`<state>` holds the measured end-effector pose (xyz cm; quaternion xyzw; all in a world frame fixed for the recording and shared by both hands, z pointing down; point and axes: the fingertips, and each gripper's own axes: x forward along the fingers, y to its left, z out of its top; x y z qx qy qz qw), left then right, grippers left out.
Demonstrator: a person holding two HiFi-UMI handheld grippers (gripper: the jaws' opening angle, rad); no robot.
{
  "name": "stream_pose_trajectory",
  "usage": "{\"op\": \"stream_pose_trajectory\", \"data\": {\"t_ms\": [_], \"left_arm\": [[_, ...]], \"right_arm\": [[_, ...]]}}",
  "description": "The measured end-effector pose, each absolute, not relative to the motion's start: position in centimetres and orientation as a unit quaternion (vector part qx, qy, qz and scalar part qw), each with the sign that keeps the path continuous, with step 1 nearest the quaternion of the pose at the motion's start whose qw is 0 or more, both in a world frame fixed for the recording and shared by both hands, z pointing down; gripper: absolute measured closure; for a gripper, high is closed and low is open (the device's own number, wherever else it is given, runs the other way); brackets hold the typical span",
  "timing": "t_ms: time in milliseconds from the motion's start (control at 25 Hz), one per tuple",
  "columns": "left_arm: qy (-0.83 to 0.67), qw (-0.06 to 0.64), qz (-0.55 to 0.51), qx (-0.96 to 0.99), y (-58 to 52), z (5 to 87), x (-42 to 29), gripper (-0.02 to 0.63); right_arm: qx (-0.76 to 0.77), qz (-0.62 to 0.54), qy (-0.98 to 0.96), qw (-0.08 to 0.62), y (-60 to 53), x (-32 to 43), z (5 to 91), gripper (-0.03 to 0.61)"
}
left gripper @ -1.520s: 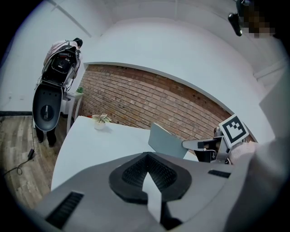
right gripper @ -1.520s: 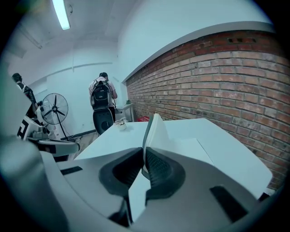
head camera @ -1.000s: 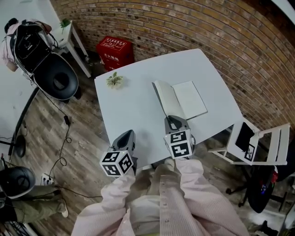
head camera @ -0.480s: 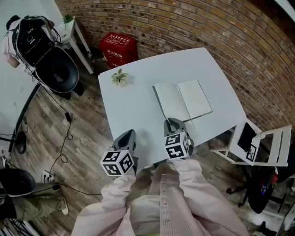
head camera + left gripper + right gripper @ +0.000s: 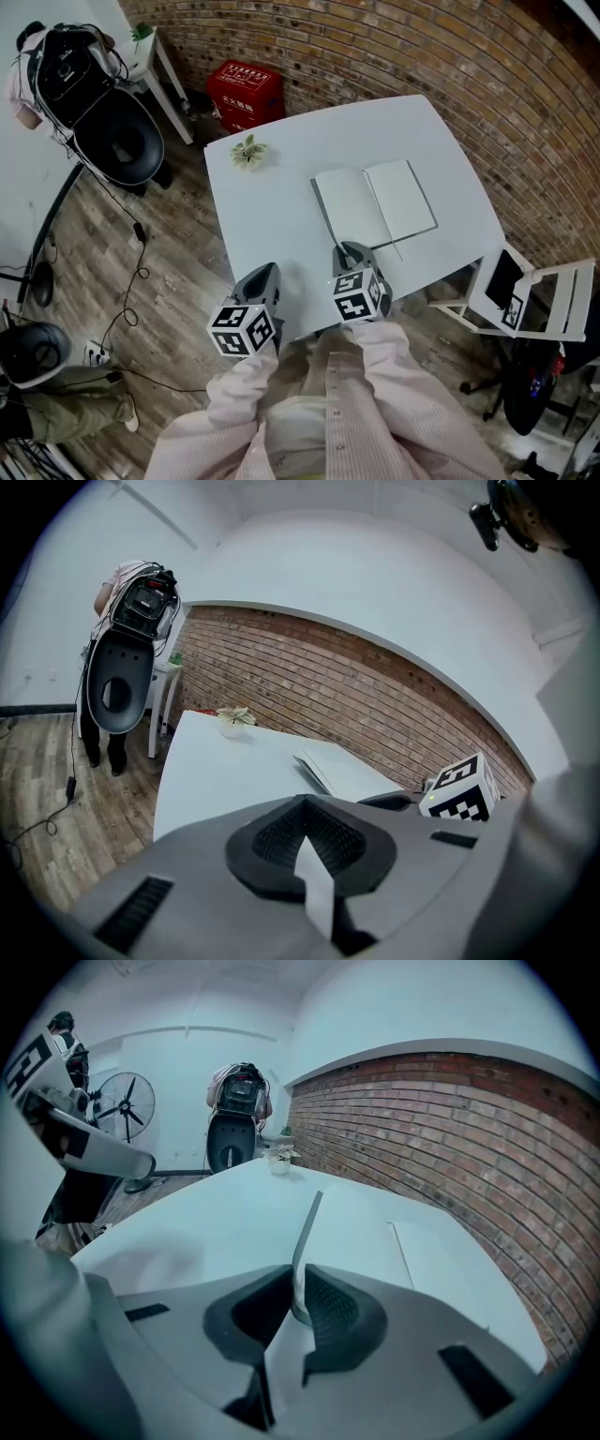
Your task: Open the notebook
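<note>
The notebook lies open and flat on the white counter, right of the middle, with its pale pages facing up and its spine running from the near edge toward the far one. The darker cover forms a thin strip along its left side.

The right tongs reach in over the near edge of the counter to the notebook's near left corner. In the right gripper view the cover's edge passes between the two pads. The tongs are easing apart there, with a slit of light showing beside the sheet, so the pinch is loose.

The left tongs hover at the near edge, toward the near left corner and well apart from the notebook. Their pads are pressed together tip to tip with nothing between them.

A small potted plant stands by the far left corner of the counter.
</note>
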<state>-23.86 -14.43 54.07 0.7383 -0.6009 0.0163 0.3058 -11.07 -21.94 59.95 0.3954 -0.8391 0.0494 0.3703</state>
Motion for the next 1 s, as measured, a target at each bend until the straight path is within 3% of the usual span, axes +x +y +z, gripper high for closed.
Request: {"op": "stream_pose_trajectory", "data": {"t_ms": [560,1000], "left_arm": [[-0.616,0.309,0.013,0.725,-14.2,54.1,-24.3,0.621],[-0.616,0.301,0.016,0.728,-15.2,53.4,-22.1,0.621]], "right_arm": [[0.368,0.084,-0.851,0.365,-21.6,-12.1,61.8,0.535],[0.313,0.134,-0.900,0.274,-21.4,-12.0,60.7,0.535]]}}
